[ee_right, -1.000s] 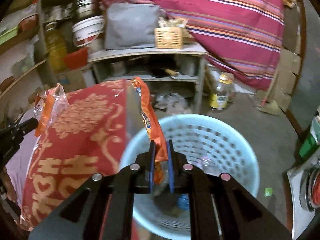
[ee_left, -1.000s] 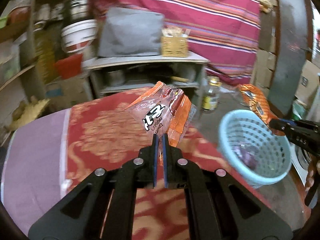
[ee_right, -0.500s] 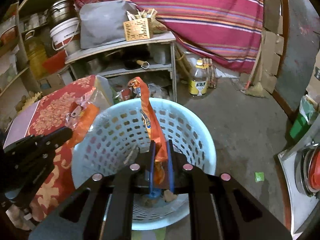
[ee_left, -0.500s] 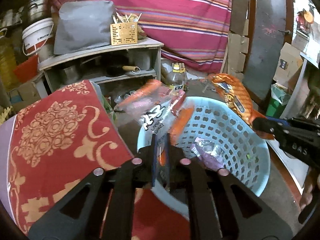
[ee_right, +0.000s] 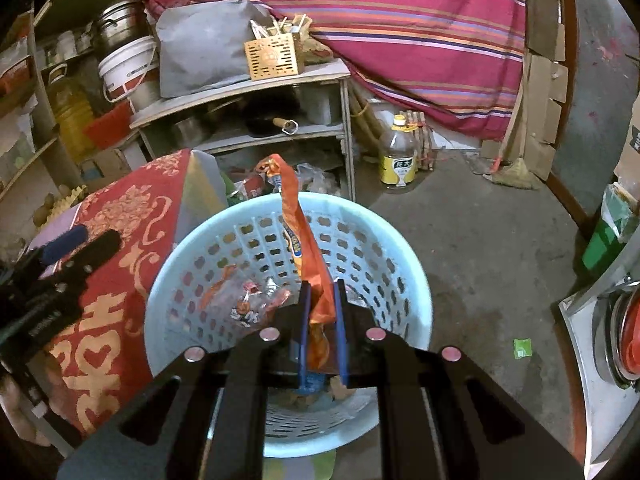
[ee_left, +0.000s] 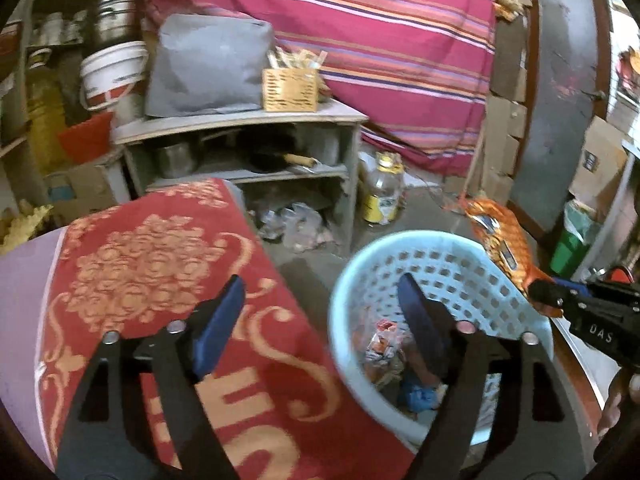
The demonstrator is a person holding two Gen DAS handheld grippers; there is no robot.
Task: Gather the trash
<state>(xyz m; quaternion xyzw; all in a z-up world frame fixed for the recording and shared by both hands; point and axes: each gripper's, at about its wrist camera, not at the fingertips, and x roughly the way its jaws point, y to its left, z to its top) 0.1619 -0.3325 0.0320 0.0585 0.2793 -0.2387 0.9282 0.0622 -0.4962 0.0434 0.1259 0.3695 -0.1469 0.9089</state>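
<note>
A light blue perforated basket (ee_left: 448, 252) (ee_right: 384, 248) stands on the floor beside the red-clothed table (ee_left: 152, 248). Several snack wrappers (ee_left: 380, 350) (ee_right: 248, 308) lie in it. My left gripper (ee_left: 320, 300) is open and empty, straddling the table edge and the basket rim. My right gripper (ee_right: 320, 292) is shut on an orange snack wrapper (ee_right: 304, 252) and holds it upright over the basket; the wrapper also shows in the left wrist view (ee_left: 504, 244).
A grey shelf unit (ee_right: 256, 92) with pots, a bucket and a wicker box stands behind. An oil bottle (ee_right: 398, 156) stands on the floor. A striped red cloth (ee_right: 400, 20) hangs at the back. A green bin (ee_right: 608, 232) is at right.
My left gripper has opened and dropped its orange-and-clear wrapper into the basket. My right gripper still holds its orange wrapper over the basket.
</note>
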